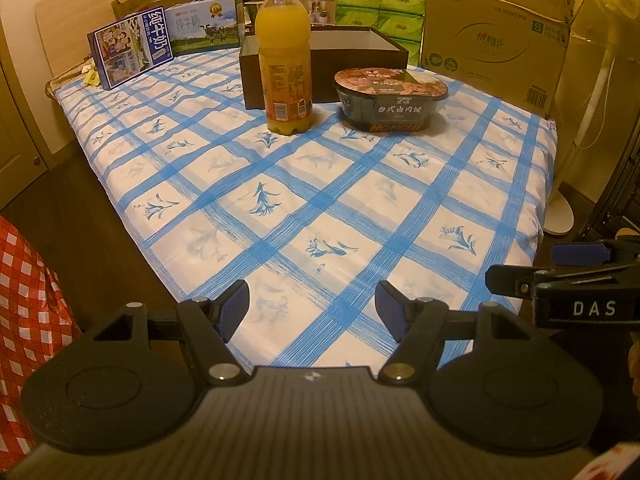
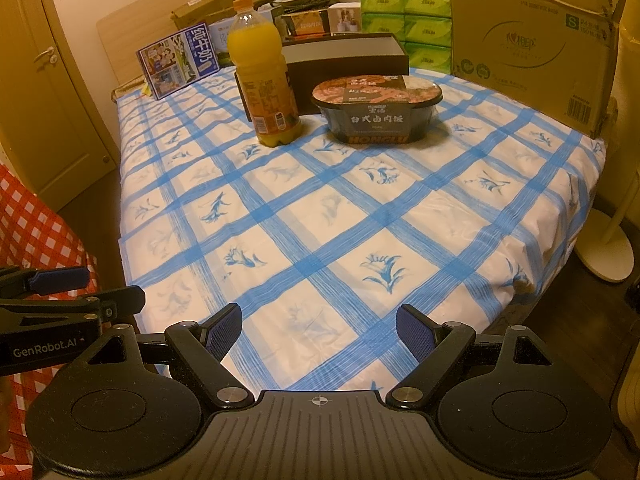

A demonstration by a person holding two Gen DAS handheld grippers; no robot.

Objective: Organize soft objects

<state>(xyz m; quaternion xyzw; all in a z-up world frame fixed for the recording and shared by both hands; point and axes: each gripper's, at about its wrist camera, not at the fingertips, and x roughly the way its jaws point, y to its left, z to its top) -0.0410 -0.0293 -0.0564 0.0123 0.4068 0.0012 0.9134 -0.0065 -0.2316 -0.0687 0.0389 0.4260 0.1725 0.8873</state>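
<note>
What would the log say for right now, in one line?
left claw open, empty | right claw open, empty | juice bottle upright beside meal bowl | nothing grasped yet

A blue-checked white bedsheet (image 1: 304,200) is covering the bed. On it, toward the far end, a tall plastic orange-juice bottle (image 1: 285,60) is standing upright, with a dark oval instant-meal bowl (image 1: 390,98) sitting just to its right. Directly behind both, an open dark rectangular box (image 1: 340,46) is lying. Left of these, a blue milk carton box (image 1: 130,52) is leaning. A large brown cardboard carton (image 1: 500,28) is standing at the far right, green tissue packs (image 1: 380,12) stacked beside it.
</note>
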